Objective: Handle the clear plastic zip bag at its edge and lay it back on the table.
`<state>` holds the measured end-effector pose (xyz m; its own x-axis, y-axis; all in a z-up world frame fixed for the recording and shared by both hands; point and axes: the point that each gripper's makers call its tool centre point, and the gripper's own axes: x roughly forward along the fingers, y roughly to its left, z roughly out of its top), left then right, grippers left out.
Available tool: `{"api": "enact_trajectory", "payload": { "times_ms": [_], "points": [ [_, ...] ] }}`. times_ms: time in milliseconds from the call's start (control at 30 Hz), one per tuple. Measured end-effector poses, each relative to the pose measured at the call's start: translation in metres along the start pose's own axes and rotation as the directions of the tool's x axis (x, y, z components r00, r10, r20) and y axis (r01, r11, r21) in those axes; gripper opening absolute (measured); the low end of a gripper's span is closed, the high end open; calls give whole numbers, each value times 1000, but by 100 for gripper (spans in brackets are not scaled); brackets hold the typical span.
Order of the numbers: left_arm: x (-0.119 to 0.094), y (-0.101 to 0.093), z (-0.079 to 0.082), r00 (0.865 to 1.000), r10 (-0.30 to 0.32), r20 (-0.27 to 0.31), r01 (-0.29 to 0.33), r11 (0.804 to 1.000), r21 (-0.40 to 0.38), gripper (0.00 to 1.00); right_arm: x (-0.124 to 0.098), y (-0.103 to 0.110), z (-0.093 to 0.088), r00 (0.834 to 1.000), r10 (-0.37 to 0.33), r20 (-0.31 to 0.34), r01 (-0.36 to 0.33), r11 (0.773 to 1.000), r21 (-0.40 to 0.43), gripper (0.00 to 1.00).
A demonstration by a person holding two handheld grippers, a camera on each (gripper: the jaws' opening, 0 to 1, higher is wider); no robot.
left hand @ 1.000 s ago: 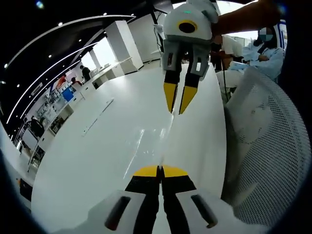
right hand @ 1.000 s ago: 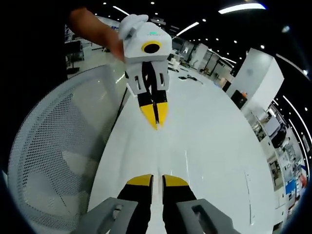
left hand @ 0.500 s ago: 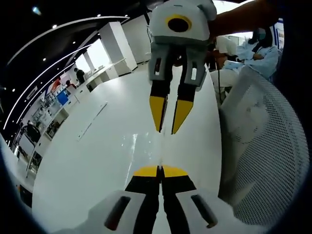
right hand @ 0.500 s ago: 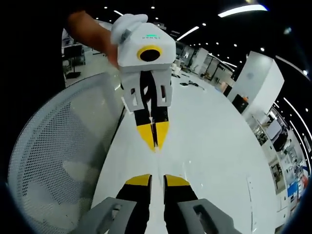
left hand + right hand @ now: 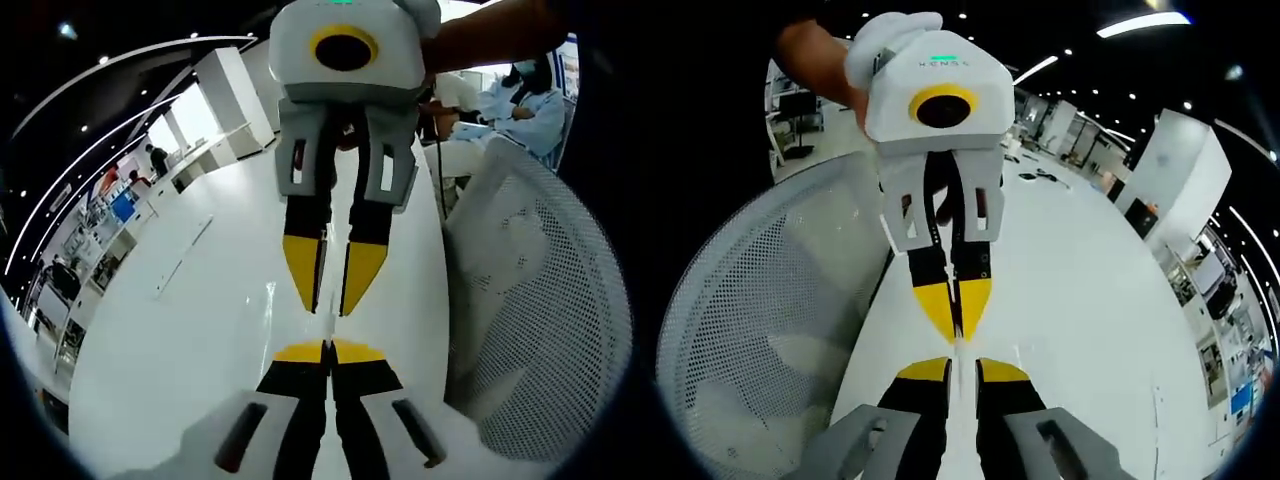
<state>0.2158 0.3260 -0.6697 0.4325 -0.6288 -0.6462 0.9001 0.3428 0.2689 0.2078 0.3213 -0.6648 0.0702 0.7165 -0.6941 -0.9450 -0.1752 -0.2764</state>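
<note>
Seen from the left gripper view, a seated person (image 5: pixel 520 100) in pale clothes sits far beyond the right tongs, past a white mesh chair (image 5: pixel 545 300). The right gripper view has a row of small dark items (image 5: pixel 1040 175) lying on the far worktop (image 5: pixel 1080 290) behind the left tongs, and the same chair (image 5: pixel 760 330) close alongside.

The two tongs meet tip to tip, almost touching, above the glossy white worktop (image 5: pixel 190 330). The left tongs (image 5: pixel 327 352) are clenched, yellow tips pressed flat together, and they pinch the thin edge of the clear bag (image 5: pixel 327 322), which rises as a pale sliver from between them towards the right tongs (image 5: pixel 333 290). From the other side, the left tongs (image 5: pixel 955 312) look equally tight. The right tongs (image 5: pixel 960 370) are released a little, with a narrow gap between the two tips; the bag (image 5: pixel 959 348) edge runs into that gap, and whether either tip touches it cannot be told. The rest of the bag is too transparent to make out.

A bare forearm (image 5: pixel 480 30) reaches in behind the right tongs, angling them down at the left pair. A forearm (image 5: pixel 815 55) and a white-covered hand (image 5: pixel 890 35) grip the left tongs' body, which points down the same way.
</note>
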Motion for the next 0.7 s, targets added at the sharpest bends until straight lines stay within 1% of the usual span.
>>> {"api": "enact_trajectory", "payload": {
  "times_ms": [467, 700],
  "points": [
    [4, -3, 3, 1000, -10, -7, 10, 1000, 25, 0, 4, 1, 2, 1000, 12, -19, -13, 1000, -28, 5],
    [5, -6, 3, 1000, -20, -13, 20, 999, 41, 0, 7, 5, -1, 999, 24, -30, -25, 999, -24, 3]
  ]
}}
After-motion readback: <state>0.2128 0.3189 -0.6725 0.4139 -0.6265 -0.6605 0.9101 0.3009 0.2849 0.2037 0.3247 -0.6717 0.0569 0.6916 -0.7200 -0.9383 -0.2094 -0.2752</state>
